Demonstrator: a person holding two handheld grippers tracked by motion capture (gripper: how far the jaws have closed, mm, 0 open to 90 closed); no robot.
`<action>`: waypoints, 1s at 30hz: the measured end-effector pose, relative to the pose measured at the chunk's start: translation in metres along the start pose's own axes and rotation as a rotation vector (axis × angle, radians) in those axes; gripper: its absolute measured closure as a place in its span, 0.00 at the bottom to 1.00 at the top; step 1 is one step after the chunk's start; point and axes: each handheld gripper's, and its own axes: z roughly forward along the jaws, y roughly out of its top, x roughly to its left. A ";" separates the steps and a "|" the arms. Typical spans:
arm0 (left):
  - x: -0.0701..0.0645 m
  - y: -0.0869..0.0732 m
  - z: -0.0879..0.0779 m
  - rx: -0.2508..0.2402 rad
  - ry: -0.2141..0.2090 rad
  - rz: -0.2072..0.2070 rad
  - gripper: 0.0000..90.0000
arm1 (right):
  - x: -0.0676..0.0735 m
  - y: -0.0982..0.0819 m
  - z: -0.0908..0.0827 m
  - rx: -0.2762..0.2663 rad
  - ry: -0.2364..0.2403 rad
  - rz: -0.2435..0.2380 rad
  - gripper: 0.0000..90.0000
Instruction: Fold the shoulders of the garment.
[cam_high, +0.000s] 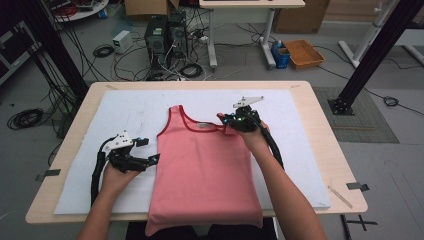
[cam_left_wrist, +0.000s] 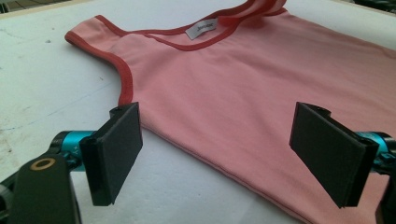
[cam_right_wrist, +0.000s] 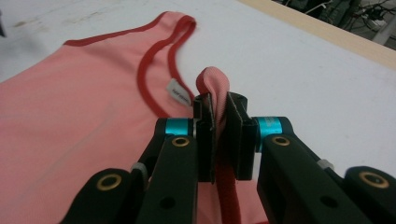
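A pink top (cam_high: 202, 170) lies flat on the white mat (cam_high: 90, 130) that covers the bench (cam_high: 320, 150), neck away from the person and hem hanging over the near edge. The right tool (cam_high: 231, 120) is clamped on the top's right strap; in the right gripper view a fold of pink cloth and red trim (cam_right_wrist: 212, 84) sticks up from between the narrow-set pads, and the strap is lifted off the mat. The left tool (cam_high: 152, 159) sits just beside the top's left edge, below the armhole, with its jaws standing wide and nothing between them; the left gripper view shows the side seam (cam_left_wrist: 196, 149) lying between and beyond the two pads, untouched.

The work looks like the start of a fold, with the right strap to be carried across the body. The risks, as I judge them:

- The grip takes only a narrow bunch of strap. A quick pull could let the thin cloth slide out of the pads, and the strap would drop crooked.
- Only one side is held. With the left tool not pinning the cloth, the whole top may drag across the mat instead of folding, and wrinkle.
- The overhanging hem adds weight at the near edge and could pull the top towards the person as it is lifted.
- The stretchy strap may lengthen under pull, so the fold line comes out skewed.
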 end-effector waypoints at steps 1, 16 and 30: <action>0.000 0.000 0.000 0.000 0.000 0.001 0.19 | 0.004 -0.002 -0.003 -0.006 0.002 -0.006 0.92; -0.001 0.000 0.000 0.003 0.004 0.006 0.19 | 0.054 -0.067 -0.032 0.012 0.018 -0.025 0.79; -0.002 0.000 0.001 0.005 0.014 0.016 0.19 | 0.052 -0.062 -0.057 -0.087 0.055 -0.005 0.59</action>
